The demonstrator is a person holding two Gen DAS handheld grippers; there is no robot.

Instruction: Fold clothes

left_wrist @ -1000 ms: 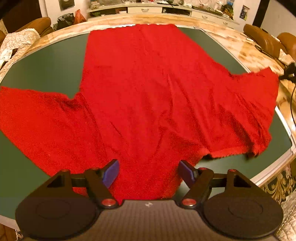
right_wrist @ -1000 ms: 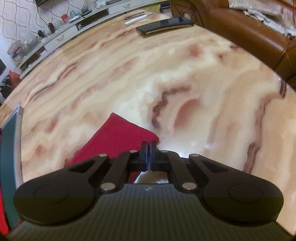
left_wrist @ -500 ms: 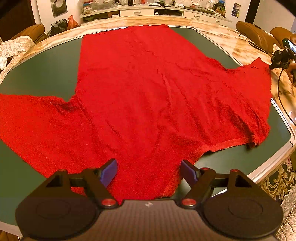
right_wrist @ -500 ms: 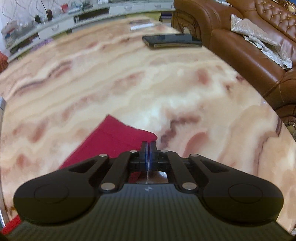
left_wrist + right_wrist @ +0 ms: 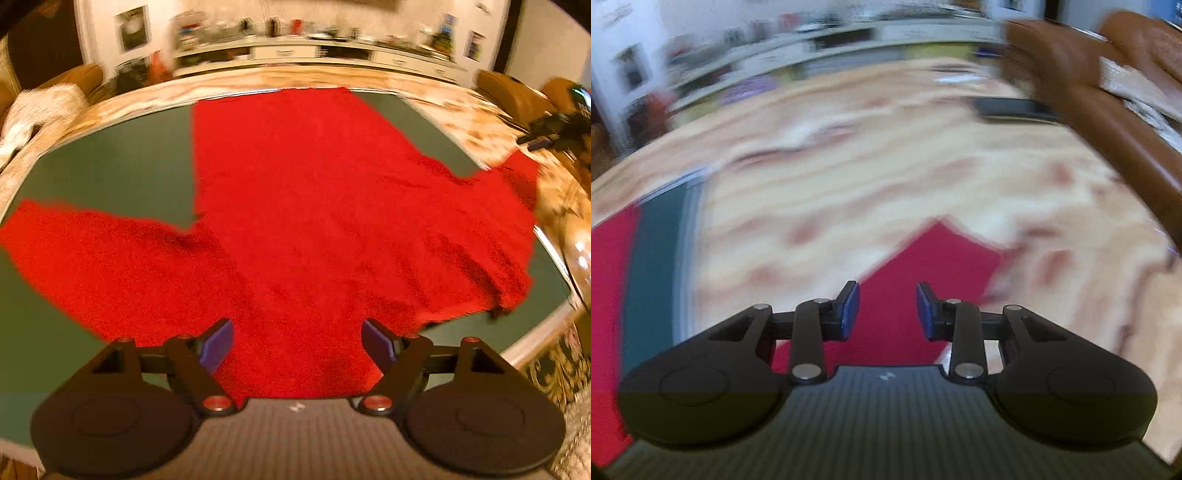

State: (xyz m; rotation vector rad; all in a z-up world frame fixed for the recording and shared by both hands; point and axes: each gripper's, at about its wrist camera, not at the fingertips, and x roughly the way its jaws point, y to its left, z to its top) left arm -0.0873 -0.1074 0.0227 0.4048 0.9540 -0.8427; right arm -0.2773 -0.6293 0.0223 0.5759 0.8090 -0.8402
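Across the green middle of the worktop (image 5: 110, 173) lay the red garment (image 5: 314, 221), spread flat, its body running toward the far edge and one sleeve reaching out to each side. Its near hem was hidden behind the left tongs (image 5: 297, 341), whose jaws stood wide with only cloth below them and nothing pressed between the blue pads (image 5: 218, 345). The left sleeve was cut off by the frame edge. The right sleeve tip (image 5: 934, 266) lay past the green inset on the marbled border (image 5: 849, 192) of the worktop, near the right-hand edge. The right tongs (image 5: 886, 312) hung just over that tip; their jaws had just been opening and stood partly apart, the cloth below them and not gripped. Both views were smeared by motion, so the clutter on the long shelf (image 5: 314, 48) behind the far edge could not be made out. A dark flat object (image 5: 1012, 109) lay on the marble near the far right corner; what it was could not be told. Brown leather seating (image 5: 1108, 110) crowded that right edge. Bare green showed on both sides of the garment's body, and bare marble lay beyond the sleeve tip.
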